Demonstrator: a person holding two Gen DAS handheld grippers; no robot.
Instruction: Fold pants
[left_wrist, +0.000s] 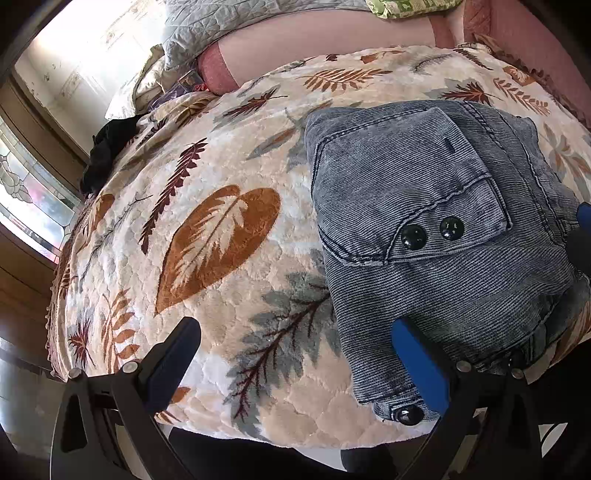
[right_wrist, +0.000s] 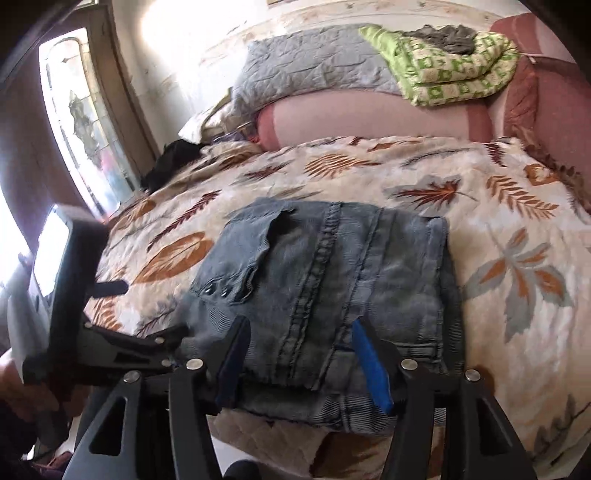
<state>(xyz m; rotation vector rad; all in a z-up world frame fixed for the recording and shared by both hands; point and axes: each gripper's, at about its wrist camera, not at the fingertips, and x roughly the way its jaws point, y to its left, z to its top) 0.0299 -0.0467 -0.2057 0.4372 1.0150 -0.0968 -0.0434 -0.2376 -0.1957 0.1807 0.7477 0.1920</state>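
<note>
**Holding both grippers over folded pants on the bed**

Reading my left gripper (left_wrist: 299, 354) first: its fingers (left_wrist: 417, 362) stand wide apart, nothing clamped. One finger sits over the leaf-print blanket (left_wrist: 207, 229); the other, with the blue pad, sits over the near edge of the pants (left_wrist: 424, 206). I cannot tell whether that pad touches the cloth.

My right gripper (right_wrist: 301, 354) also has its fingers (right_wrist: 369, 365) apart. The near edge of the pants (right_wrist: 332, 266) lies between them, but the pads do not press on it: there is a gap on each side. No grip that I can see.

The pants are blue-grey denim, folded into a compact, roughly rectangular bundle. They lie flat on the blanket near the front edge of the bed. From the left wrist view I see a flapped pocket with two dark round buttons (left_wrist: 432, 230) facing up, and one more button (left_wrist: 406, 415) at the corner nearest me. From the right wrist view a stitched seam runs up the middle of the bundle.

Outward: the left gripper's body shows at the left edge of the right wrist view. At the head of the bed are a grey quilted pillow (right_wrist: 306, 70) and a folded green patterned blanket (right_wrist: 454, 70). A black garment (left_wrist: 107, 151) lies at the far left edge of the bed, next to a window (right_wrist: 85, 122).
</note>
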